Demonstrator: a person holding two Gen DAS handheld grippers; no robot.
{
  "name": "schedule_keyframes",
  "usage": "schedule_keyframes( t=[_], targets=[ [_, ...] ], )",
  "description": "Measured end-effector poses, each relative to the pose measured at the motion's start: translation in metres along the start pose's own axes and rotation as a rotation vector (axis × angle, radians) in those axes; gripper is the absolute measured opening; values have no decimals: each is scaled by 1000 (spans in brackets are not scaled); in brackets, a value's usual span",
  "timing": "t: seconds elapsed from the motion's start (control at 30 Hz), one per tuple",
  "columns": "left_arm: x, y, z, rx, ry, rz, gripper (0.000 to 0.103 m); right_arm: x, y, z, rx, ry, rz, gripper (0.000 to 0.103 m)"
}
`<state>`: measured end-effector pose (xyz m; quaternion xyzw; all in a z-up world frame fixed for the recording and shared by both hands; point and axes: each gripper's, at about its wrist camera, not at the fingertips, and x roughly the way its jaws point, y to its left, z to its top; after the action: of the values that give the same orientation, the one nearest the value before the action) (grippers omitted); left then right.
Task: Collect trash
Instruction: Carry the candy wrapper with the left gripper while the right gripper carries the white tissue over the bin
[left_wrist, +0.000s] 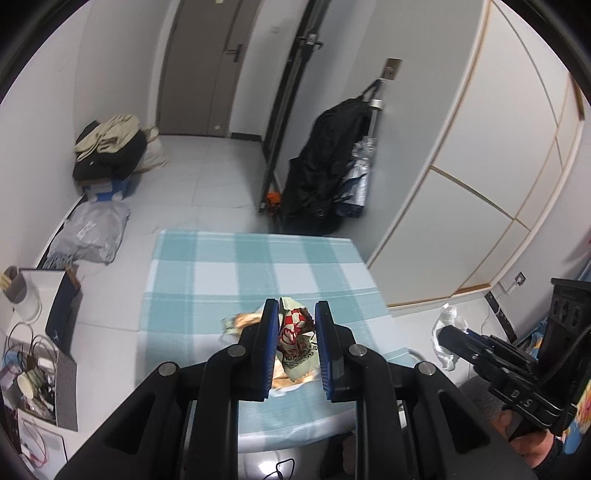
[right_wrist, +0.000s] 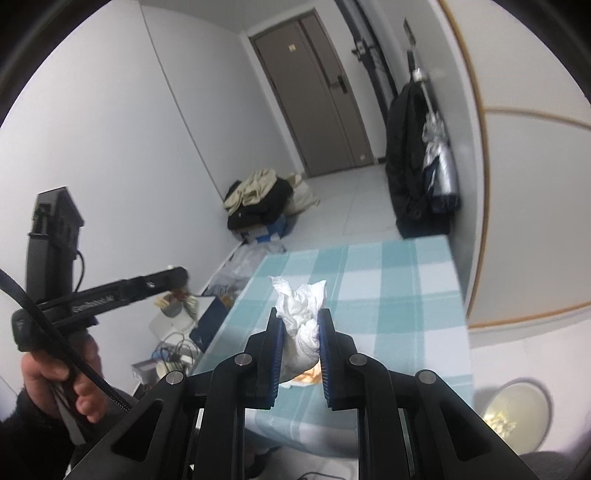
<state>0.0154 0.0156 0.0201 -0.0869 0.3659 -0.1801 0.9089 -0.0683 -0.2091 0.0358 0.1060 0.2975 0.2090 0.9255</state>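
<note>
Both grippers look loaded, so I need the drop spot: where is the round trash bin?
In the right wrist view, the round grey trash bin sits on the floor at lower right, beside the checked tablecloth's right edge.

I see a crumpled glossy printed snack wrapper (left_wrist: 295, 341) between my left gripper's (left_wrist: 296, 314) ridged blue pads. My right gripper (right_wrist: 299, 321), matt black plastic with shiny metal pins, pinches soft white crumpled tissue paper (right_wrist: 301, 321) over a woven teal-and-white checked tablecloth (right_wrist: 399, 295).

The blue pads (left_wrist: 269, 343) are covering part of the crumpled snack wrapper (left_wrist: 295, 341); its printed text is blurring beyond legibility.
</note>
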Motion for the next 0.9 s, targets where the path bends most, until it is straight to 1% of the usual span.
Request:
schedule_keyframes(
  t=[0.1, 0.2, 0.3, 0.43, 0.57, 0.63, 0.73, 0.9],
  targets=[
    [0, -23, 3, 46, -14, -11, 15, -20, -10, 6, -4, -30, -13, 17],
    [2, -45, 8, 68, -20, -50, 15, -38, -28, 12, 21, -49, -31, 17],
    [6, -64, 13, 80, -20, -83, 15, -57, -49, 17, 44, -68, -69, 17],
    [17, -99, 19, 122, -20, -134, 15, -87, -83, 19, 70, -99, -133, 17],
    [33, -133, 22, 160, 5, -181, 15, -114, -117, 13, 111, -111, -202, 17],
    [42, -151, 22, 181, 18, -216, 15, -126, -135, 9, 135, -111, -241, 17],
    [54, -178, 21, 223, 35, -254, 15, -137, -159, 2, 172, -107, -284, 17],
    [77, -213, 18, 273, 69, -304, 15, -142, -196, -14, 241, -89, -329, 17]
  ],
)
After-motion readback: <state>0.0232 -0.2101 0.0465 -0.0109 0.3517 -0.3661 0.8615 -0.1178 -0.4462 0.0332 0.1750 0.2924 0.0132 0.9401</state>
